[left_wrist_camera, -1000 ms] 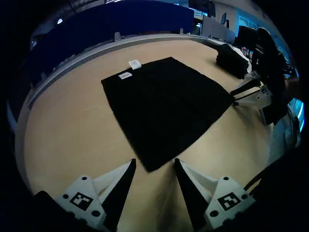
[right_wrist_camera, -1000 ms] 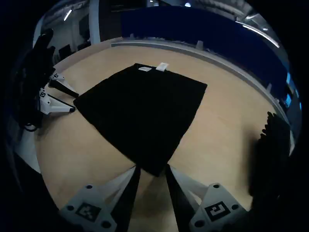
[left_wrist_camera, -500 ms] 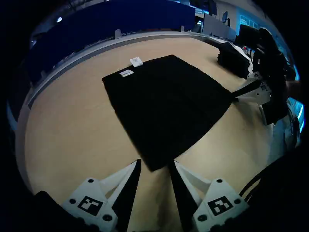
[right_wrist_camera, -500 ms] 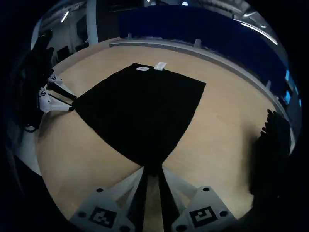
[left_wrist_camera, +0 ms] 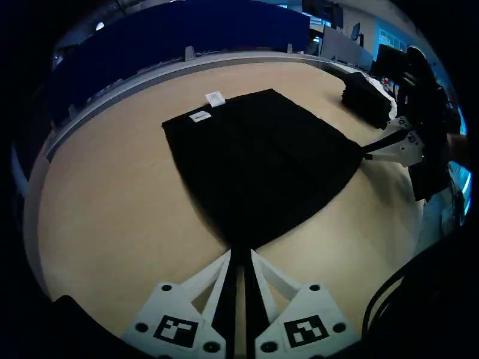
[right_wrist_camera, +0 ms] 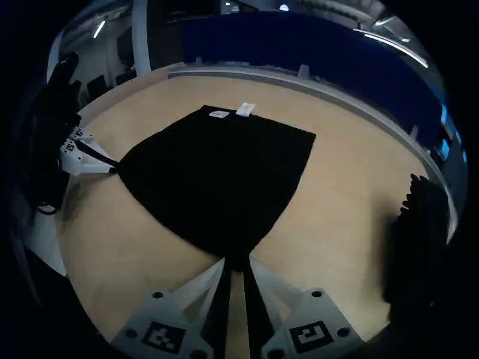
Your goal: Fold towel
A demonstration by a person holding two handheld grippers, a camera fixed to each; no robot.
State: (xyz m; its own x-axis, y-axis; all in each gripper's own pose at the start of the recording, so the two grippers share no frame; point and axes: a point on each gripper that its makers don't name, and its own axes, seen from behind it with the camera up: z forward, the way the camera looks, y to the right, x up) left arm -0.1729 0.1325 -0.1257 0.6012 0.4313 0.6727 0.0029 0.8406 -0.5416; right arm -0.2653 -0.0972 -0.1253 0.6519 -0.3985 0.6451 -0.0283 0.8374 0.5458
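Black towel (left_wrist_camera: pixel 257 161), laid flat on wooden table (left_wrist_camera: pixel 108 197): near corners are clamped by left gripper (left_wrist_camera: pixel 242 254) and right gripper (right_wrist_camera: pixel 236 263).

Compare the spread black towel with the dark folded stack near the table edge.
The black towel lies spread flat; the dark folded stack sits in thick layers. The towel covers far more table than the stack. The left tool and right tool each pinch a corner of the towel; the stack is untouched. Both are dark cloth on one wooden table.

Matt cloth towel (left_wrist_camera: pixel 263 161), smooth wooden table (left_wrist_camera: pixel 108 197)
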